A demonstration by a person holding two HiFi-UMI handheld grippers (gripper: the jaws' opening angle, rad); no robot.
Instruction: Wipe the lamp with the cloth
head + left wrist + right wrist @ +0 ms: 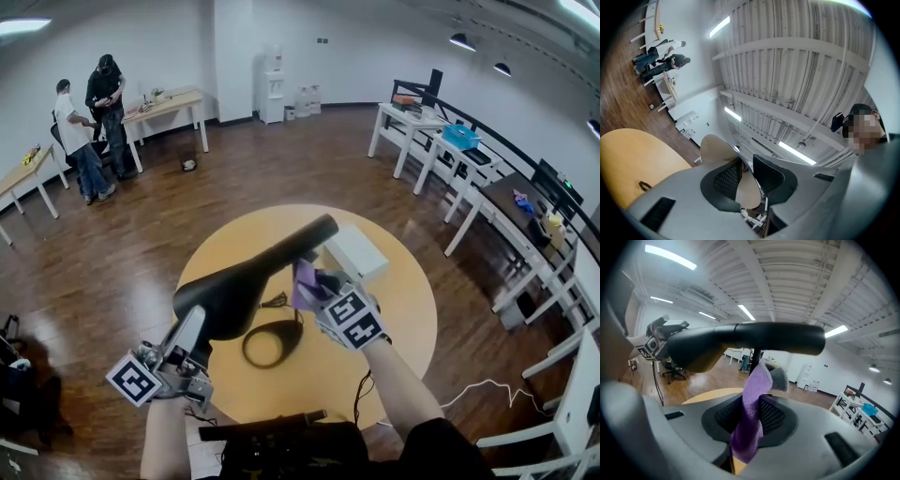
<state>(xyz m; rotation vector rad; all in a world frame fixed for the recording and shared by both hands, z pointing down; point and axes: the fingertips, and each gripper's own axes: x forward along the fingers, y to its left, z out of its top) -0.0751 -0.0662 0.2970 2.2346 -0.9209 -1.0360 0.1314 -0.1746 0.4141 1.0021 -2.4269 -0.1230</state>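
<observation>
Looking down in the head view, a dark object (272,433) lay nearest to the person, cut off by the lower edge and hard to identify. Just beyond it, the left gripper (199,328) was clamped on the wide end of the black lamp (253,277), which slanted up above the round yellow table (403,319). The left gripper view showed the left gripper (745,171) better: its jaws were almost together on a thin pale beige part. This part matched the lamp's (754,336) pale underside in the right gripper view.

Beside it, the right gripper (323,292) was closed on the purple cloth (305,281), close against the lamp's narrow arm. In its own view the right gripper (750,413) pinched the cloth (750,427), whose tip rose just under the arm. I could not tell whether they touched.

A ring base (247,347) lay on the table below the lamp. Farther on, the lamp's tip covered one corner of a white box (361,255). Well beyond the table, two persons (89,117) stood by a desk (173,103), small and unclear. White desks (422,122) lined the right side.
</observation>
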